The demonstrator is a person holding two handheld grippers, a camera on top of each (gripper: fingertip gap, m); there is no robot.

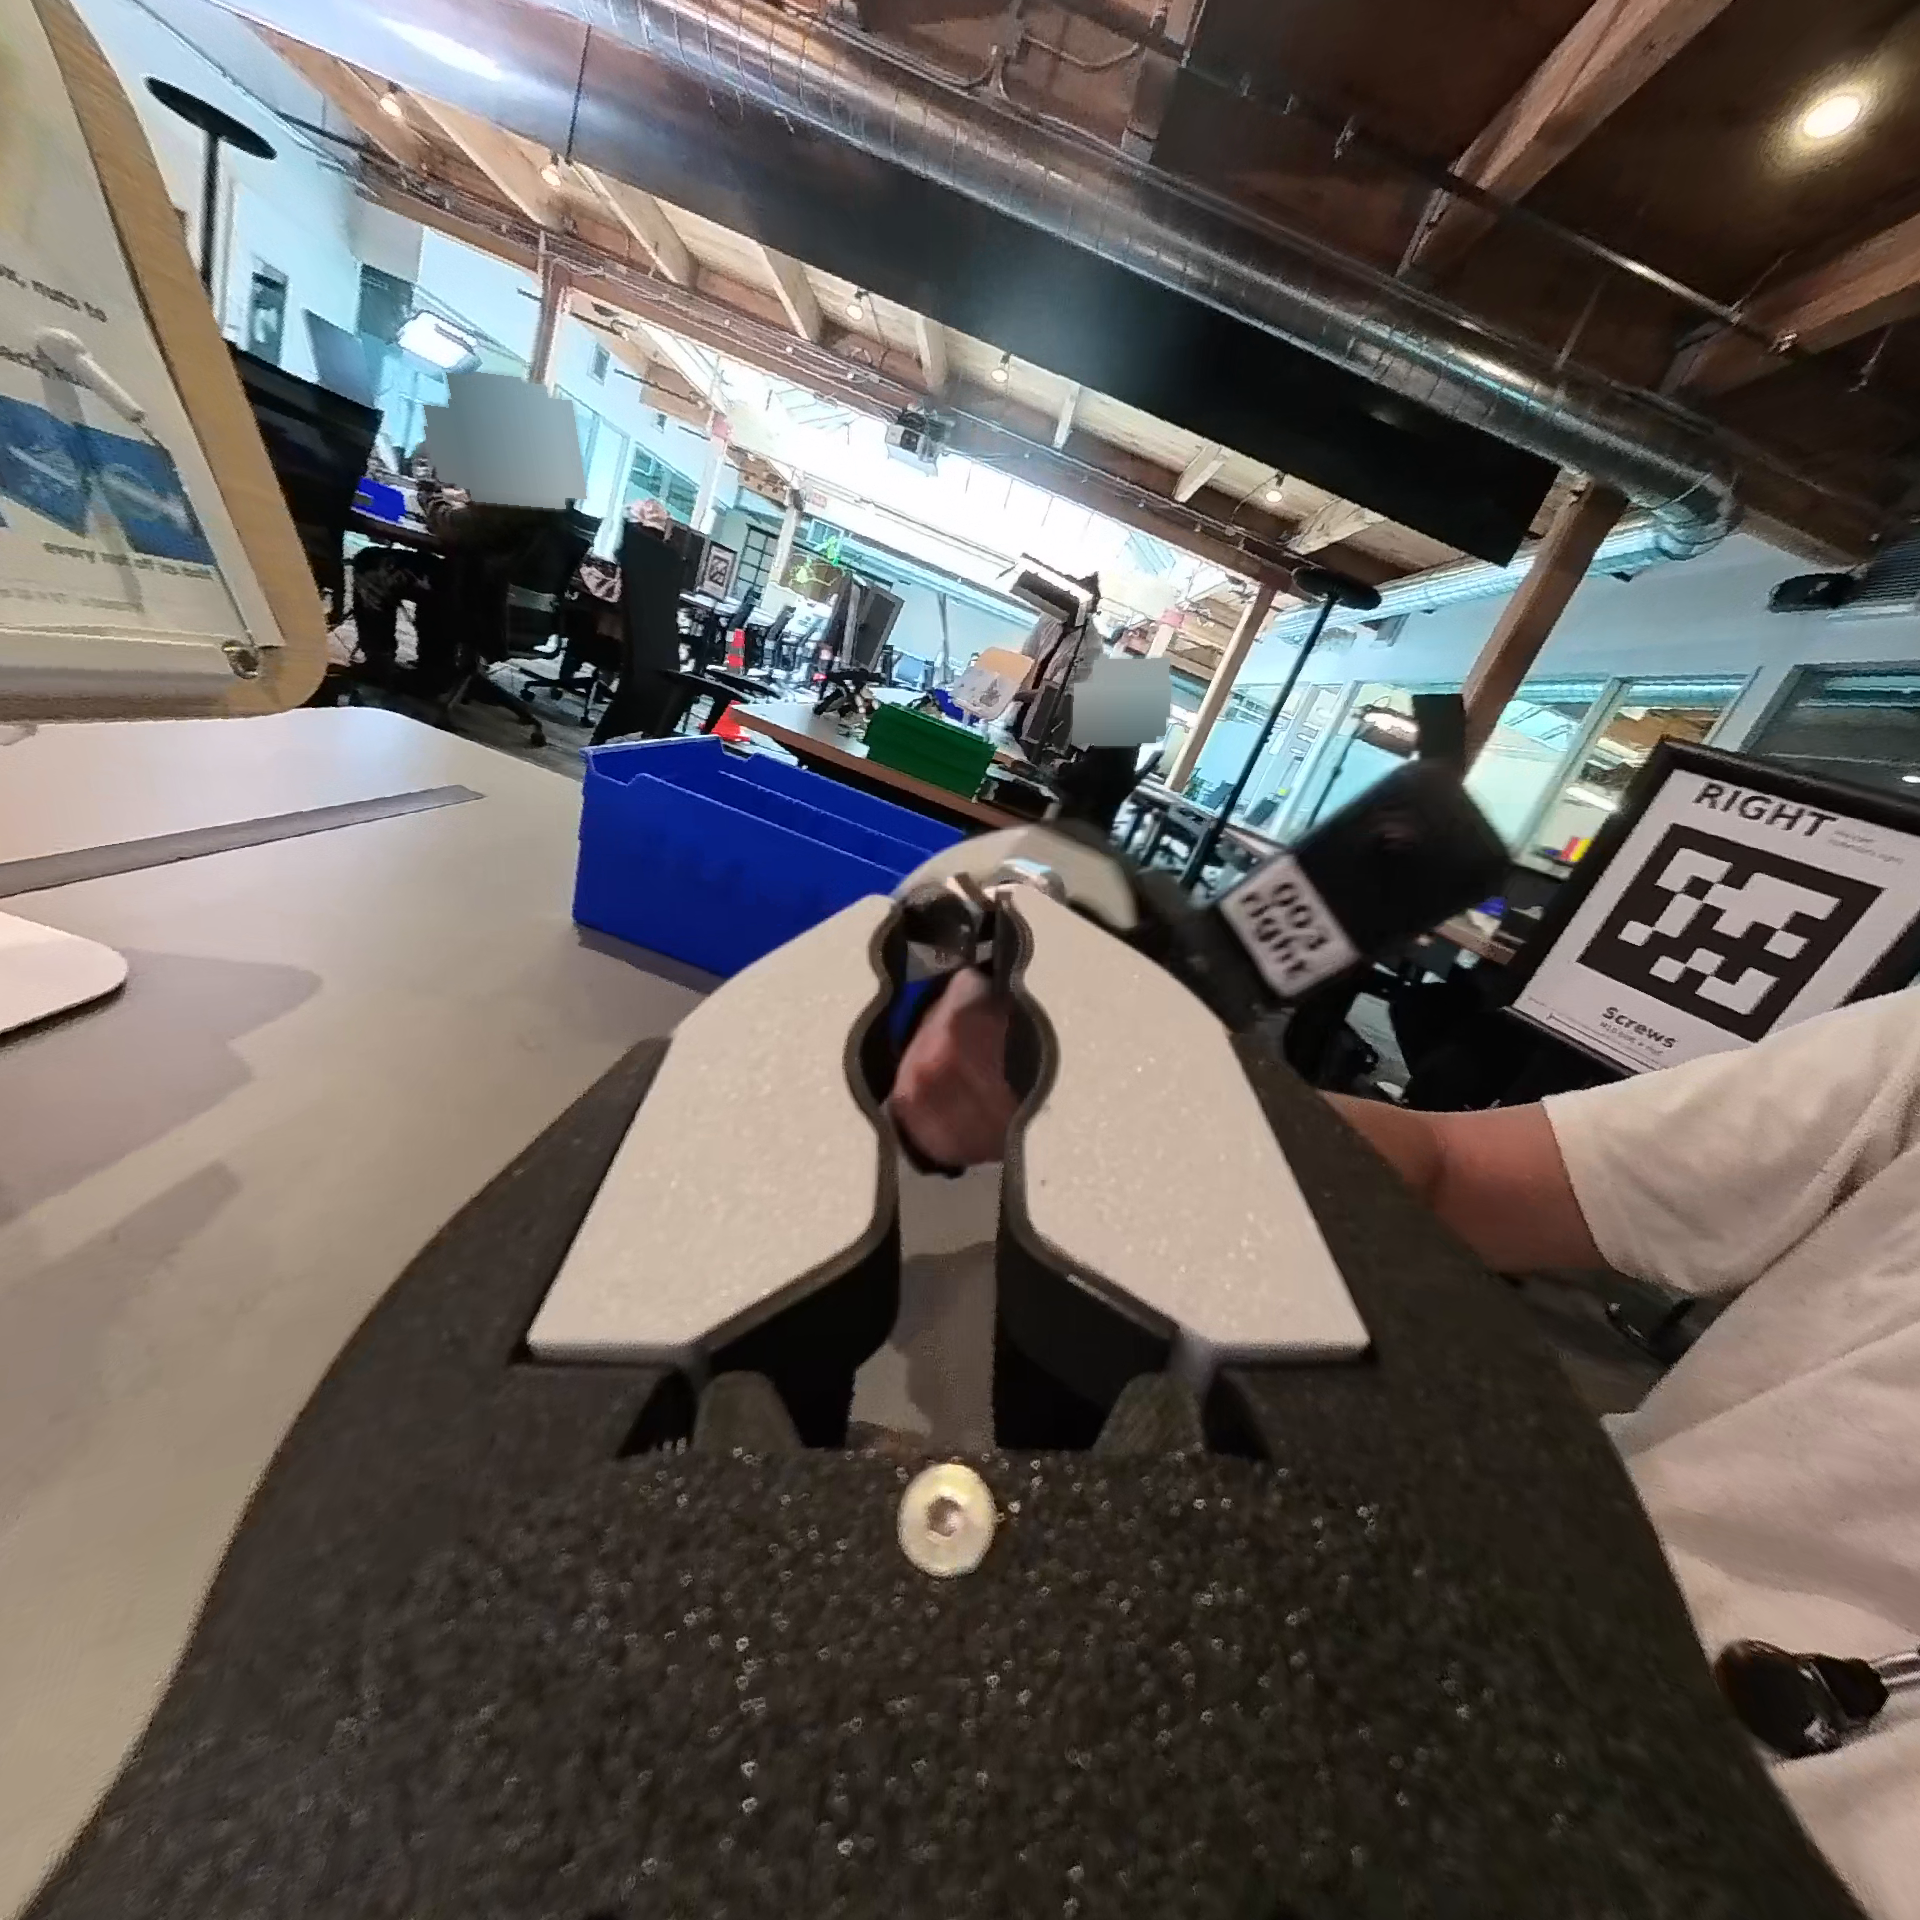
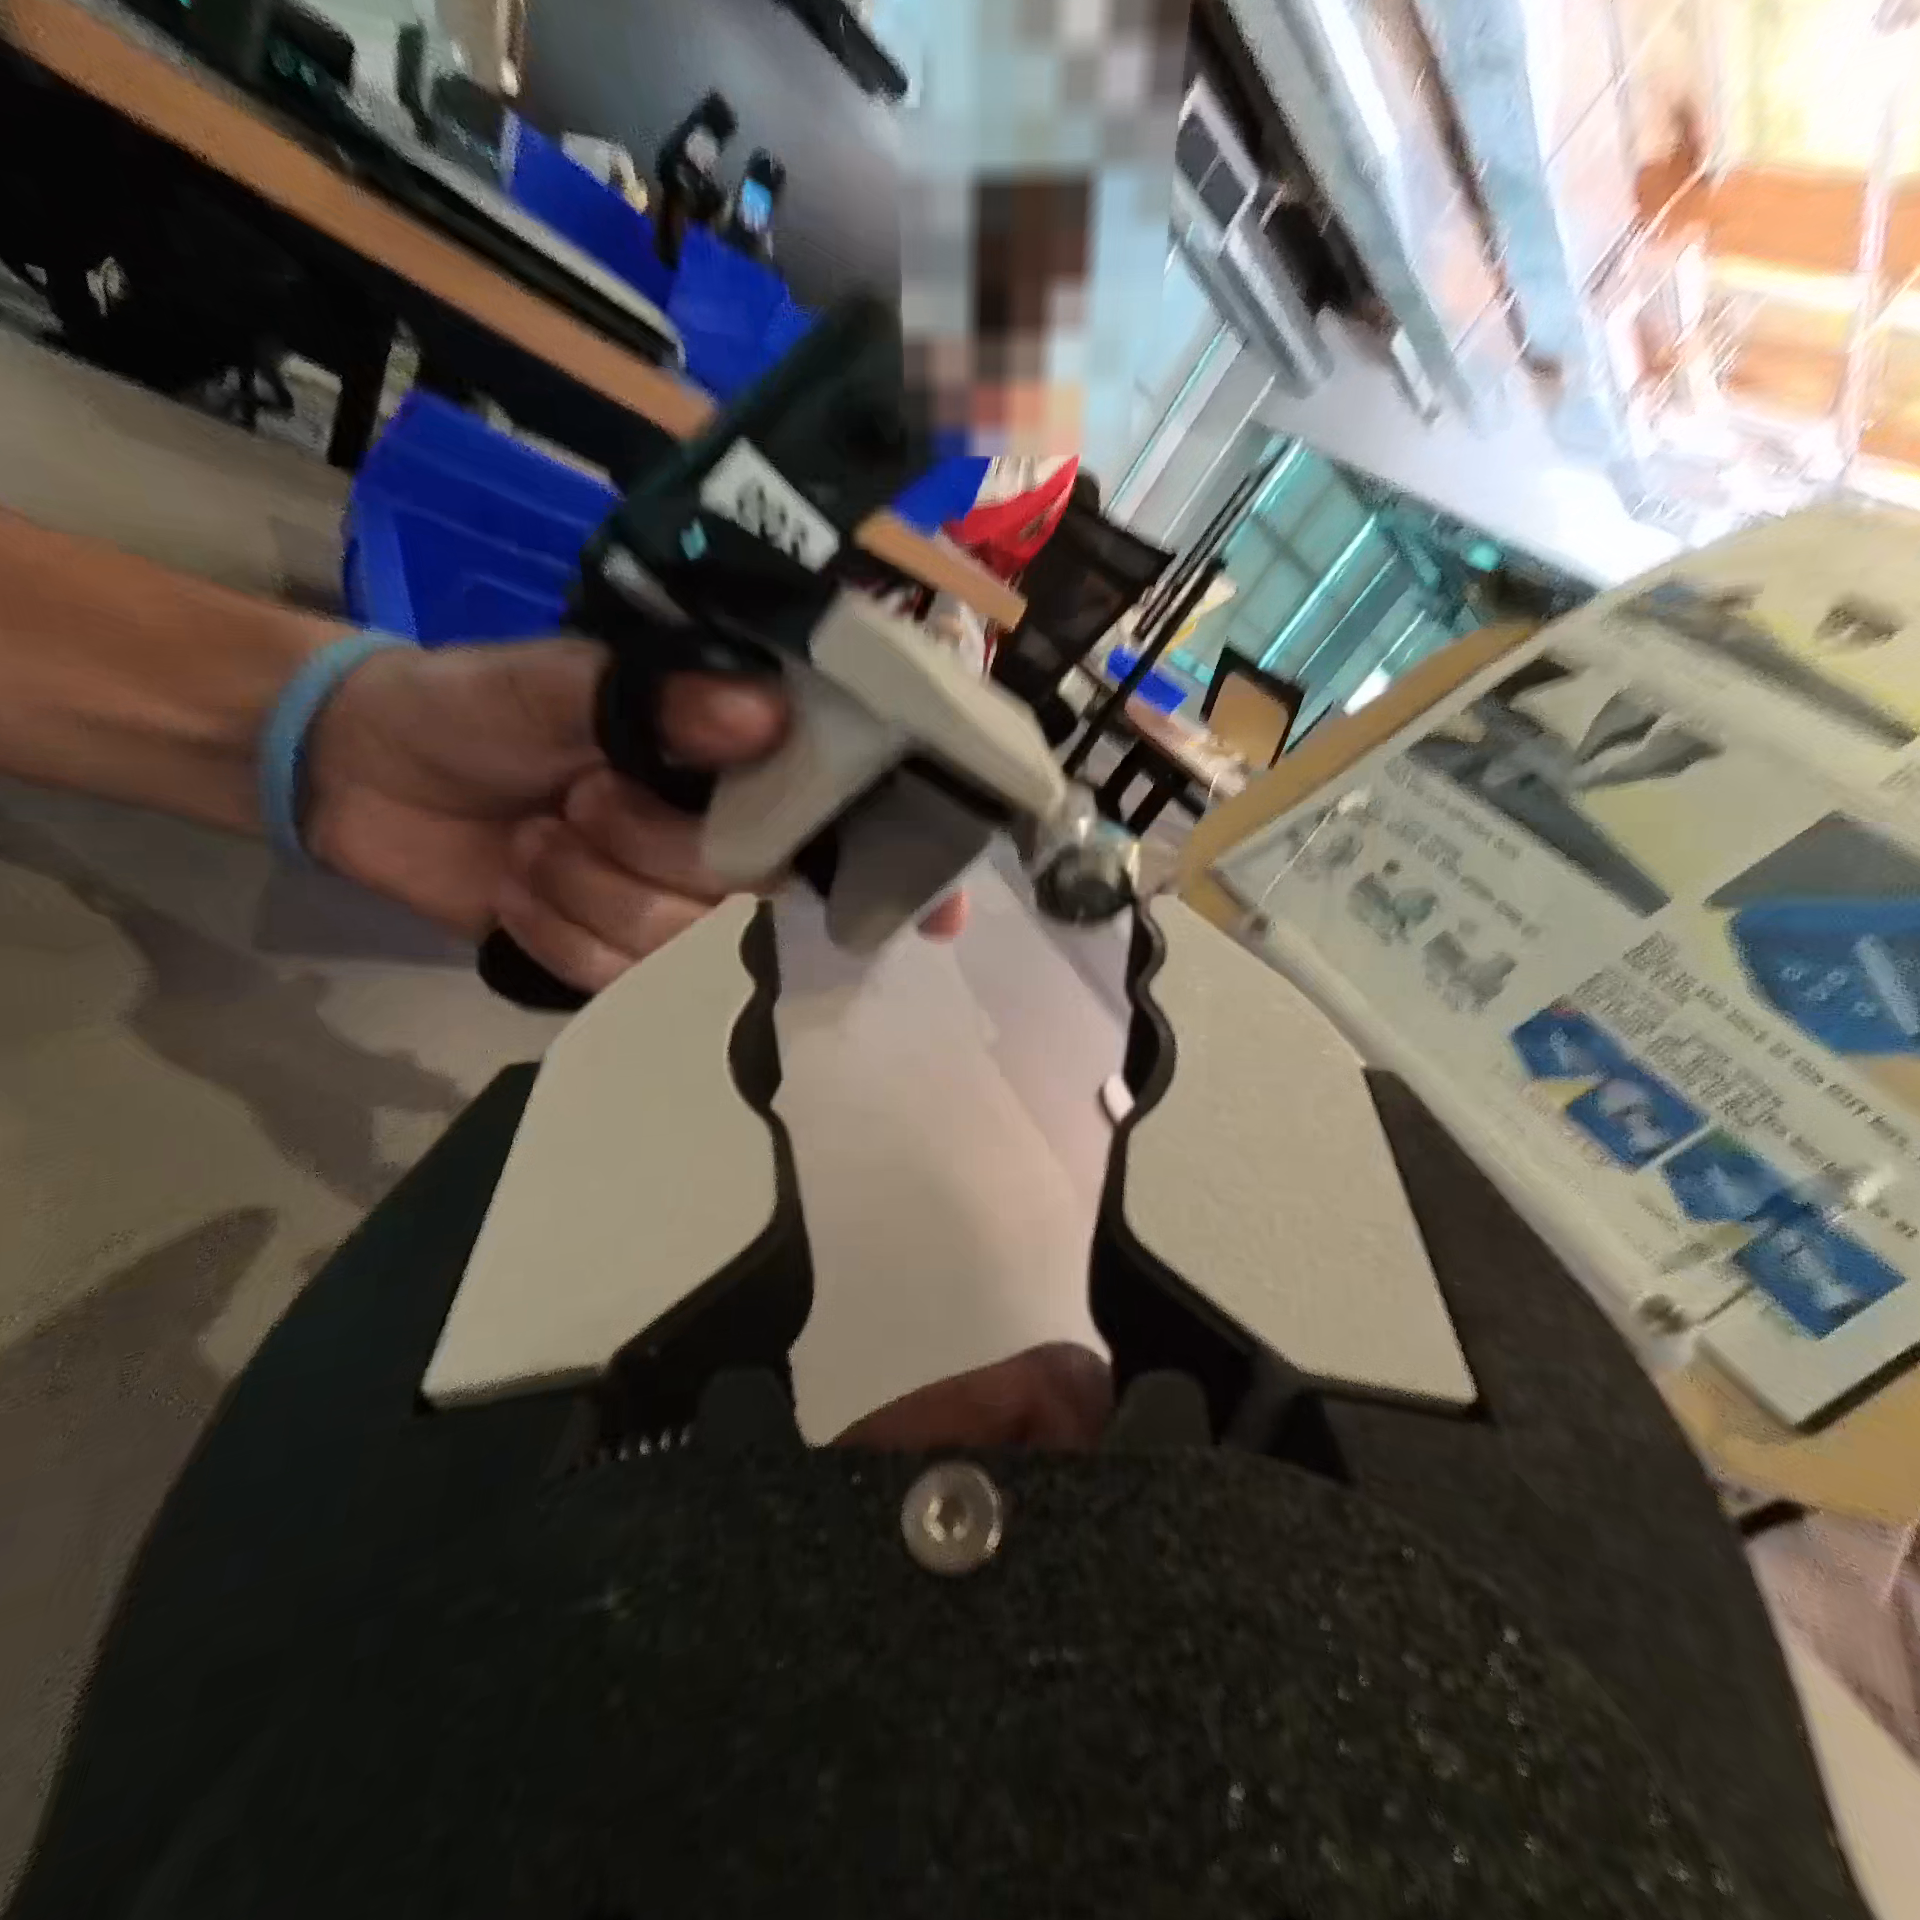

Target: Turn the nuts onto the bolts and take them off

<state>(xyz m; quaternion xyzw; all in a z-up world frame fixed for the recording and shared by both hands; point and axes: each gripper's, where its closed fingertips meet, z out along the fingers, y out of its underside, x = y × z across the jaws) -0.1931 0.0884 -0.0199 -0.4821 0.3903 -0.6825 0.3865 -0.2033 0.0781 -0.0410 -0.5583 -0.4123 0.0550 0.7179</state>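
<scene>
My left gripper is shut on a shiny metal bolt, held in its tips above the table. A nut seems to sit on the bolt's far end. In the right wrist view a hand holds the left gripper out from the left, and the bolt and nut show as one blurred metal lump at its tip. My right gripper is open, and its right fingertip is just beside the nut. The right gripper's grey finger shows behind the bolt in the left wrist view.
A blue bin stands on the grey table beyond the grippers. An instruction board stands at the left and shows again in the right wrist view. A framed sign with a square marker stands at the right. My two grippers' fingertips are within a few centimetres of each other.
</scene>
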